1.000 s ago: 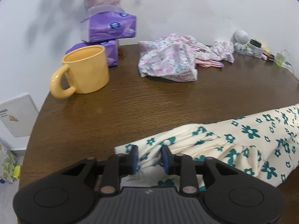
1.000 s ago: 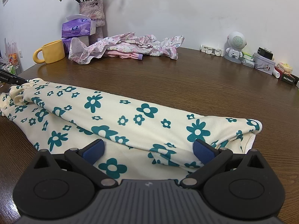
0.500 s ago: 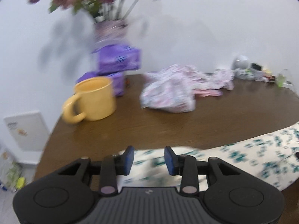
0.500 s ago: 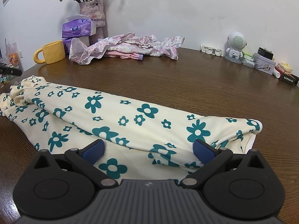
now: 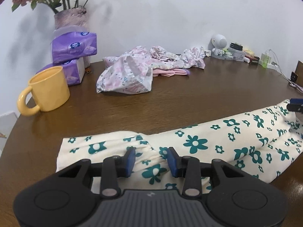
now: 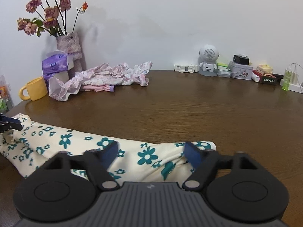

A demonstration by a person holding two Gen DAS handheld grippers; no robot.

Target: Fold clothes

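Observation:
A cream garment with teal flowers lies as a long folded strip across the front of the brown table. My left gripper is open over its gathered left end, a blue pad on either side of the ruffled band. In the right wrist view the same garment runs from the left edge to a rounded right end. There my right gripper is open wide, its blurred fingers spanning that end. The right gripper's tip shows in the left wrist view, and the left gripper's tip in the right.
A crumpled pink floral heap of clothes lies at the back. Left of it stand a yellow mug, purple tissue packs and a vase of dried roses. A white speaker figure and small boxes line the back right.
Both wrist views have tilted up and drawn back, so the garment sits lower in them. The left fingers have spread slightly. The right fingers have come somewhat closer together and are blurred.

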